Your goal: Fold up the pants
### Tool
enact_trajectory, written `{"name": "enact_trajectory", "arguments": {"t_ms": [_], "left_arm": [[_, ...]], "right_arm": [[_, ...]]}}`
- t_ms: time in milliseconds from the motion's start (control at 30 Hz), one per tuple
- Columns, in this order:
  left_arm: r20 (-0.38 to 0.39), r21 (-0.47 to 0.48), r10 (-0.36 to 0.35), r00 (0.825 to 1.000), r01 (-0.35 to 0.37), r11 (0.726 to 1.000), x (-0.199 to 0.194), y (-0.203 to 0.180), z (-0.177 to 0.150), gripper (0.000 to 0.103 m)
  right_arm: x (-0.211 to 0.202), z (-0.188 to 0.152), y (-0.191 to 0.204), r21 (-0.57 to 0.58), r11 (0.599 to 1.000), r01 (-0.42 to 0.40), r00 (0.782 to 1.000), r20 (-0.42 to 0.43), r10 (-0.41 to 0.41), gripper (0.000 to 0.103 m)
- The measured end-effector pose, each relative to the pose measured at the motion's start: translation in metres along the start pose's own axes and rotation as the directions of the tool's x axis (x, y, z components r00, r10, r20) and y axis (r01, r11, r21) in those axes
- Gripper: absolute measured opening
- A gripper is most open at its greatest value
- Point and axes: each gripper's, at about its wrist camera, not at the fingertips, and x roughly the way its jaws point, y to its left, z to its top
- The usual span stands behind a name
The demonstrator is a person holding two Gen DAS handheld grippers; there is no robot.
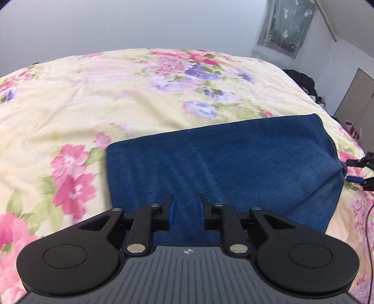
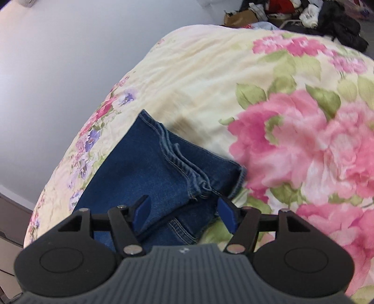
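The blue denim pants (image 1: 222, 163) lie folded on a floral bedspread (image 1: 93, 98). My left gripper (image 1: 187, 207) is shut on a raised fold of the pants at their near edge. In the right wrist view the pants (image 2: 145, 168) show their stitched hems and a seam. My right gripper (image 2: 183, 208) is open, its blue pads (image 2: 225, 211) standing either side of the hem end, not closed on it. The right gripper's tips also show at the far right of the left wrist view (image 1: 357, 170), by the pants' pinched corner.
The bedspread (image 2: 280, 117) covers the whole bed. A pile of dark clothes and a cardboard box (image 2: 303, 14) sit beyond the bed. A curtained window (image 1: 287, 25) and a cabinet (image 1: 355, 98) stand at the right. A pale wall lies behind.
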Motion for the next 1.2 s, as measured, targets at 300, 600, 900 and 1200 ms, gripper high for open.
{"name": "enact_trajectory", "arguments": {"t_ms": [300, 600, 900, 1200], "left_arm": [[0.015, 0.015, -0.083, 0.996, 0.083, 0.996, 0.051, -0.043, 0.022, 0.024], [0.054, 0.101, -0.104, 0.993, 0.098, 0.99, 0.116, -0.1, 0.06, 0.024], [0.067, 0.112, -0.001, 0.998, -0.006, 0.994, 0.176, -0.109, 0.083, 0.024], [0.096, 0.067, 0.068, 0.993, -0.075, 0.995, 0.131, -0.13, 0.065, 0.024]], "right_arm": [[0.044, -0.007, -0.041, 0.21, 0.967, -0.142, 0.988, 0.089, 0.125, 0.044], [0.02, 0.0, -0.007, 0.0, 0.988, -0.155, 0.982, 0.111, 0.154, 0.025], [0.022, 0.012, 0.001, -0.09, 0.989, -0.12, 0.99, 0.068, 0.126, 0.025], [0.024, 0.015, 0.002, -0.102, 0.993, -0.061, 0.997, 0.049, 0.066, 0.025]]}}
